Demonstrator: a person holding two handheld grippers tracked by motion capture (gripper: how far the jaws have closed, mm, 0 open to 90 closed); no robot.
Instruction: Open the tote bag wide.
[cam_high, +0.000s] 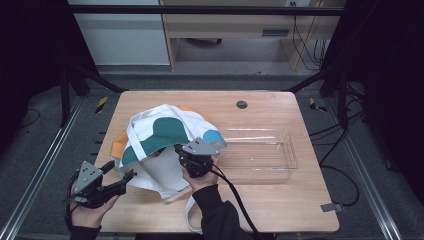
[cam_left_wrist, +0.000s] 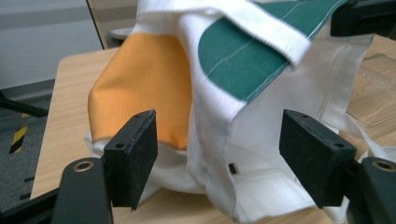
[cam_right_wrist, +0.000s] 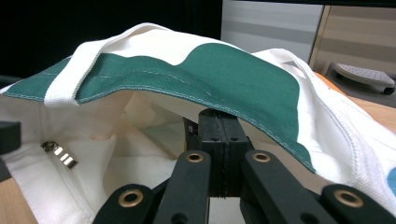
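A white tote bag (cam_high: 160, 132) with green, orange and blue patches lies on the wooden table (cam_high: 280, 210), left of centre. My right gripper (cam_high: 181, 150) is shut on the bag's green-edged upper rim and holds that rim off the table, so the mouth gapes. In the right gripper view the jaws (cam_right_wrist: 219, 123) meet under the green hem (cam_right_wrist: 224, 70). My left gripper (cam_high: 121, 170) stands open at the bag's near left corner. In the left gripper view its pads (cam_left_wrist: 140, 154) flank the bag's side edge (cam_left_wrist: 210, 116) without touching it.
A clear plastic tray (cam_high: 292, 155) lies right of the bag, close to my right hand. A white strap (cam_high: 190, 215) trails over the table's front edge. A dark grommet (cam_high: 242, 104) sits near the far edge. A metal zip pull (cam_right_wrist: 58, 154) shows inside the bag.
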